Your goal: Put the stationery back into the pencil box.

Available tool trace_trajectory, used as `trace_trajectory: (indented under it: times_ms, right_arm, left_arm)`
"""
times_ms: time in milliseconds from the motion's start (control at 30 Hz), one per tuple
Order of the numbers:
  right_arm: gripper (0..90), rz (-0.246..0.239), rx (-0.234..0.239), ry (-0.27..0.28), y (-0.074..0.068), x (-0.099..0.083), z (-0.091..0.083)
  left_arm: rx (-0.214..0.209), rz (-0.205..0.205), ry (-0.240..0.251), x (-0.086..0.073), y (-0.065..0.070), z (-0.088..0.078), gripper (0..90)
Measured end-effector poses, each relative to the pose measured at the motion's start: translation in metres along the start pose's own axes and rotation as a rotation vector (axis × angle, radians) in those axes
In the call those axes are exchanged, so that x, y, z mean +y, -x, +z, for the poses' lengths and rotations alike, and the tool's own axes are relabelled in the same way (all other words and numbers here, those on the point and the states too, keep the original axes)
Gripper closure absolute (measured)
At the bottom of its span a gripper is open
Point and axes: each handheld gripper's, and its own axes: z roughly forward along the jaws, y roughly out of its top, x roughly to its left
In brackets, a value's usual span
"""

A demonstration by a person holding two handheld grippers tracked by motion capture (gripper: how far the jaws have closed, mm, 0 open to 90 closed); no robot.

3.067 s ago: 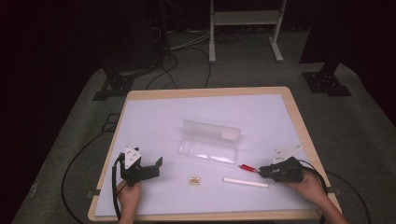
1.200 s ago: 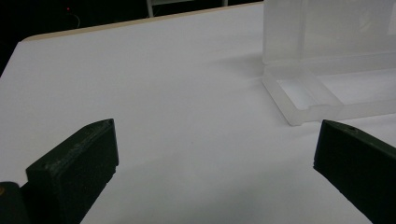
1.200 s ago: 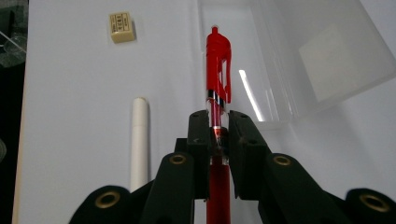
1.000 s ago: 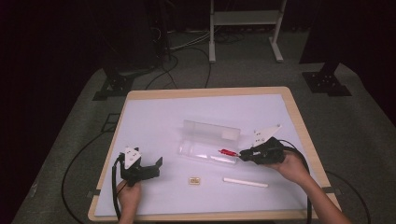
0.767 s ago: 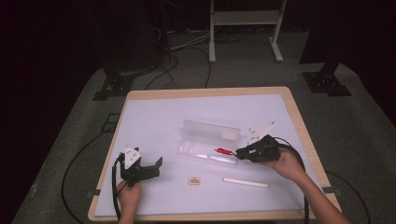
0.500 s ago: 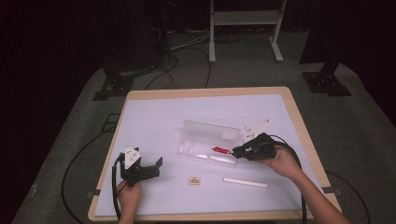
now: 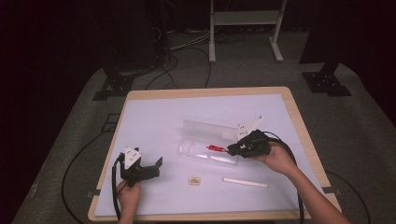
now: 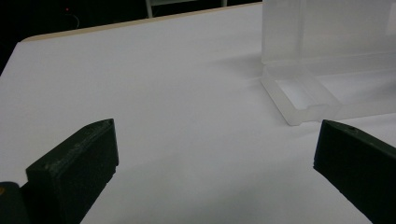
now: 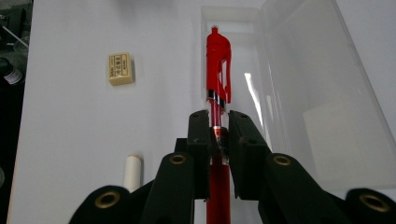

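The right gripper (image 9: 217,140) clamps a red pen (image 9: 218,70) — its lower barrel is hidden behind the jaws and cut off at the frame's bottom. The pen's clip end hangs over the clear plastic case (image 7: 208,144), whose far end is cropped in the left gripper view. The left gripper (image 7: 148,169) rests wide apart, holding nothing, near the table's (image 7: 154,116) front edge — well away from the case.

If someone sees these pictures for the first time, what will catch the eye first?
The red pen stands out most: the right gripper clamps it and holds it over the open clear plastic case in the middle of the white table. Nearer the person, a small eraser and a white stick lie on the table, and the left gripper waits open at the left.
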Motion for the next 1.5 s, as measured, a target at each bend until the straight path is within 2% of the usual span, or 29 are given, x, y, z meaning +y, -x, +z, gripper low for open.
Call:
trace_trajectory:
  times_ms: [467, 733, 900, 1500]
  right_arm:
    - [78.8, -0.006, 0.015, 0.002, 0.000, 0.012, 0.012]
    - [78.8, -0.008, 0.019, -0.017, 0.003, 0.019, 0.019]
    - [78.8, -0.030, 0.024, -0.027, 0.003, 0.024, 0.026]
    - [78.7, -0.005, 0.038, -0.056, 0.012, 0.025, 0.050]
  left_arm:
    - [-0.001, -0.004, 0.004, 0.000, 0.000, 0.000, 0.0]
    - [-0.001, -0.003, 0.004, 0.000, 0.000, 0.000, 0.0]
    - [-0.002, -0.004, 0.004, 0.000, 0.000, 0.000, 0.0]
    - [-0.005, -0.004, 0.003, 0.000, 0.000, 0.000, 0.0]
